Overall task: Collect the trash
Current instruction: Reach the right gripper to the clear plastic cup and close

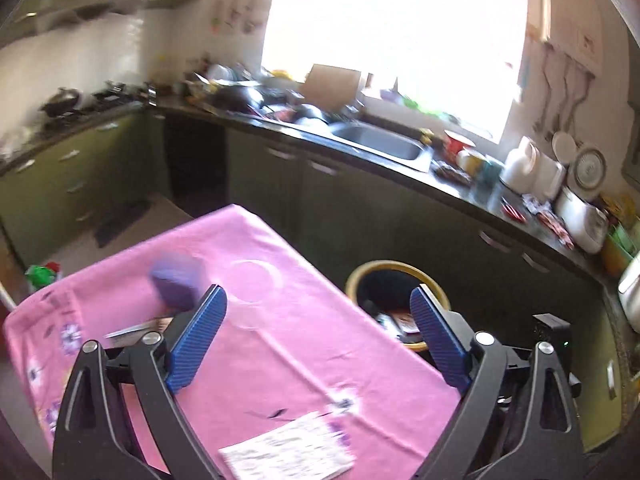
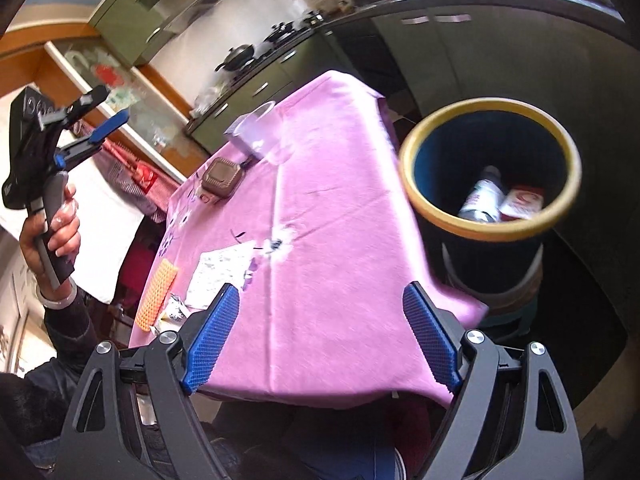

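Trash lies scattered on the pink-clothed table (image 2: 320, 240): a printed paper sheet (image 2: 224, 272) near the middle, an orange ribbed piece (image 2: 158, 294) and a crumpled wrapper (image 2: 174, 312) at the near-left edge, a brown square packet (image 2: 221, 178) further off, and a clear plastic cup (image 2: 262, 130) on its side against a purple box (image 1: 178, 282) at the far end. The yellow-rimmed bin (image 2: 490, 172) stands just beside the table's right edge and already holds a bottle (image 2: 482, 196) and a red-and-white packet (image 2: 522, 202).

Both tongs are spread and carry nothing. The right tongs (image 2: 322, 336) hang above the near end of the table, beside the bin; the left tongs (image 1: 318, 334) are raised well above the table, gripped by the person's hand (image 2: 52, 232).

This looks like the gap between one drop and the next pick. The next move calls for lowering one pair over a remaining piece, probably the paper sheet, which lies flat and will need a pinch at its edge.
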The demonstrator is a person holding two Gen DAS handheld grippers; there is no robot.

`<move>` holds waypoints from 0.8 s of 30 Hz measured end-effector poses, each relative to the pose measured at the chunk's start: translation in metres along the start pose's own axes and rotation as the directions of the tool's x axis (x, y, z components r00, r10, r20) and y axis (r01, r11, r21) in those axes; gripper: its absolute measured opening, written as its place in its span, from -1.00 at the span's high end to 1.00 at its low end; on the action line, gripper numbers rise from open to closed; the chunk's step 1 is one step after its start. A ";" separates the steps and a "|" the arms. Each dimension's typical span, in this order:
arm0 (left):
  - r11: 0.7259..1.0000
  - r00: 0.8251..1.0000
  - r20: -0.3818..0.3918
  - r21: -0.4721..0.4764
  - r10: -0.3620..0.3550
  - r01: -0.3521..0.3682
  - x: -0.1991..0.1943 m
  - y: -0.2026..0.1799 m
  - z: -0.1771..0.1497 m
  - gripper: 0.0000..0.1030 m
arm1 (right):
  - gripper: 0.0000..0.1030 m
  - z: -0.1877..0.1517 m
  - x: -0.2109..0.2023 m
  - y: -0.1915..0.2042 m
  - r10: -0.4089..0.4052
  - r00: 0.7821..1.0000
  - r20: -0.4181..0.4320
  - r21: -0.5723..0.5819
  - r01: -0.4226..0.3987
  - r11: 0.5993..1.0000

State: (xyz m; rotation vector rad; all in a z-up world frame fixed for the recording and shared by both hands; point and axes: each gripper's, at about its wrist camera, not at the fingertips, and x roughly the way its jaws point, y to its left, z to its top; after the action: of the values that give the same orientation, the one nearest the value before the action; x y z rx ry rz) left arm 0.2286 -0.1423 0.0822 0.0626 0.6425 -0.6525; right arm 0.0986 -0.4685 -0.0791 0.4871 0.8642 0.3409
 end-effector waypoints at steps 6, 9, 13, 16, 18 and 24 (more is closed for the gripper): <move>0.988 0.989 0.103 -0.126 0.103 -0.090 -0.033 0.087 -0.033 -0.84 | -0.69 0.021 0.037 0.060 -0.023 1.000 0.020 -0.199 0.026 0.980; 0.977 0.984 0.110 -0.181 0.138 -0.116 -0.027 0.128 -0.045 -0.84 | -0.70 0.034 0.059 0.093 -0.037 0.997 0.069 -0.315 0.057 0.947; 0.952 0.960 0.127 -0.214 0.248 -0.217 -0.022 0.167 -0.063 -0.84 | -0.79 0.061 0.091 0.117 -0.034 0.992 0.122 -0.394 0.080 0.915; 0.935 0.946 0.145 -0.254 0.291 -0.248 -0.025 0.187 -0.076 -0.84 | -0.82 0.087 0.124 0.127 -0.058 0.990 0.126 -0.416 0.105 0.903; 0.928 0.939 0.169 -0.281 0.300 -0.246 -0.030 0.196 -0.084 -0.85 | -0.83 0.104 0.150 0.130 -0.091 0.988 0.122 -0.425 0.135 0.895; 0.910 0.912 0.243 -0.339 0.330 -0.239 -0.045 0.211 -0.098 -0.87 | -0.83 0.144 0.220 0.128 -0.182 0.979 0.093 -0.425 0.205 0.882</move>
State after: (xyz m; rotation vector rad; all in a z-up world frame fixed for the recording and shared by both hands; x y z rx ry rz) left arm 0.2720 0.0750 -0.0007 -0.2209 0.4238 -0.2620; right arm 0.3341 -0.2952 -0.0711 -0.0077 0.7519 0.3234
